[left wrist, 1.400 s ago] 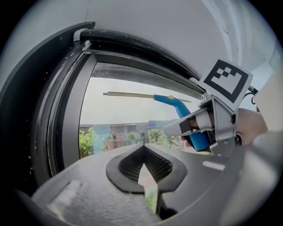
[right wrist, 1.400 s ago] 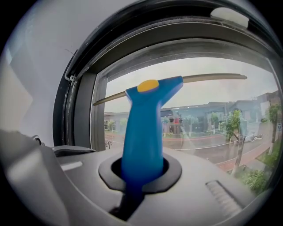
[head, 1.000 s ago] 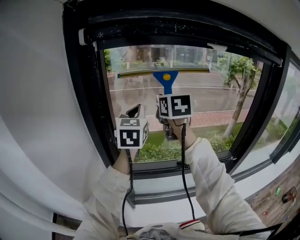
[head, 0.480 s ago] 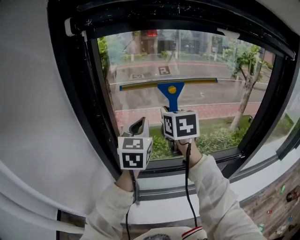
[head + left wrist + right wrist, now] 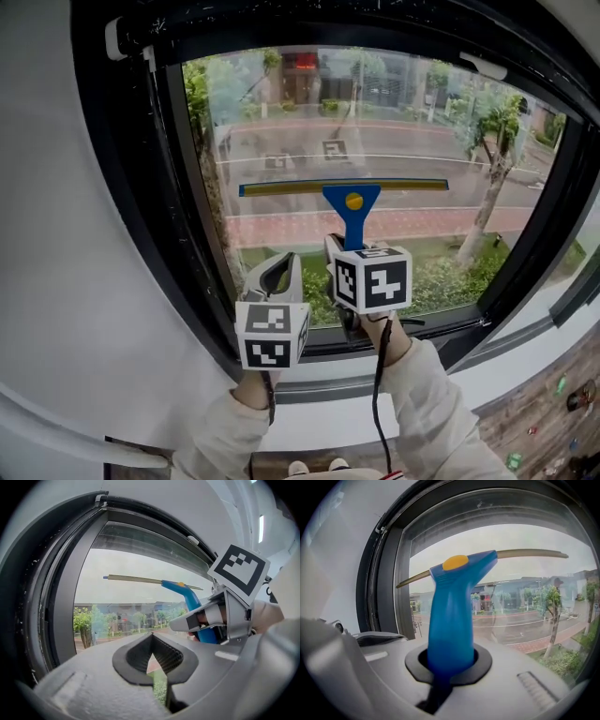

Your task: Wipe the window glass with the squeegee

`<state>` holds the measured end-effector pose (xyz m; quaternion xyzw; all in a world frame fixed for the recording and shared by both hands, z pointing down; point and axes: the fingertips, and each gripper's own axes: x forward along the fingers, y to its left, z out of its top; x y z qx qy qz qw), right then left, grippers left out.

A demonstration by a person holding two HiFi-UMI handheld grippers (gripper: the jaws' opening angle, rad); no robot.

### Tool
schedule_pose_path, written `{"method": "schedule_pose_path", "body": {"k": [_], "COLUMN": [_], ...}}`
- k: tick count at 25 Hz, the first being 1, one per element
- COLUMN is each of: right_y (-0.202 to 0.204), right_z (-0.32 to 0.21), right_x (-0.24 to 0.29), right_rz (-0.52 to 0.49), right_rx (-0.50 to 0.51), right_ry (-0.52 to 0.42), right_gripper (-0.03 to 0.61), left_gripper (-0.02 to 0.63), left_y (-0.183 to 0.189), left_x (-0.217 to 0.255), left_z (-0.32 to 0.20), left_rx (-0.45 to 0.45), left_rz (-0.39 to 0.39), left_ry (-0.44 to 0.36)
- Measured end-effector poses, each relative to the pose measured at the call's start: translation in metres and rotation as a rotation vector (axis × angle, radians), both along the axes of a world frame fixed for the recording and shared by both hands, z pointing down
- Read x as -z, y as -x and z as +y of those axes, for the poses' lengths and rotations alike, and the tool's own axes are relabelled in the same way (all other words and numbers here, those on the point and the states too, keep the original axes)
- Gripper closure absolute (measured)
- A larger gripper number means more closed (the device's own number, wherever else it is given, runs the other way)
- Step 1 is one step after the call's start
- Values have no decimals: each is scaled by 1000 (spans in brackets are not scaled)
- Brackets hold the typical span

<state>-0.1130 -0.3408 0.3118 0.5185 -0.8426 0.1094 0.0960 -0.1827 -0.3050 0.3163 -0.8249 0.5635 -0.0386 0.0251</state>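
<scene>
The squeegee has a blue handle [image 5: 352, 216] with a yellow dot and a long thin blade [image 5: 343, 187]. The blade lies level against the window glass [image 5: 281, 112], about halfway up the pane. My right gripper [image 5: 349, 255] is shut on the handle [image 5: 452, 616], which rises from between its jaws [image 5: 449, 660]. My left gripper [image 5: 278, 274] hovers just left of it, below the blade's left end, shut with nothing in it [image 5: 152, 656]. In the left gripper view the blade [image 5: 140, 579] crosses the glass, and the right gripper [image 5: 220, 616] shows at the right.
A thick black window frame [image 5: 141, 187] surrounds the pane, with a white wall [image 5: 56, 281] to its left and a sill [image 5: 319, 386] below. A second pane [image 5: 572, 234] continues at the right. Trees and a street show outside.
The squeegee blade has come down the glass from near the top edge to about mid-height, with the right gripper still shut on the handle. The left gripper has moved down alongside it.
</scene>
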Motion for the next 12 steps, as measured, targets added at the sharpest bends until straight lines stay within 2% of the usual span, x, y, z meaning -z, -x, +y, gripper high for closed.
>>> {"method": "schedule_pose_path", "body": {"k": [12], "right_y": [6], "right_z": [9], "right_x": [-57], "right_rz": [-7], "right_rx": [9], "right_ry": [97], "right_gripper": [561], "left_gripper": [614], "left_y": [1], "left_x": [-43], "left_z": [0], "left_rx": [7], "left_rz": [-1], "left_ry": [70]}}
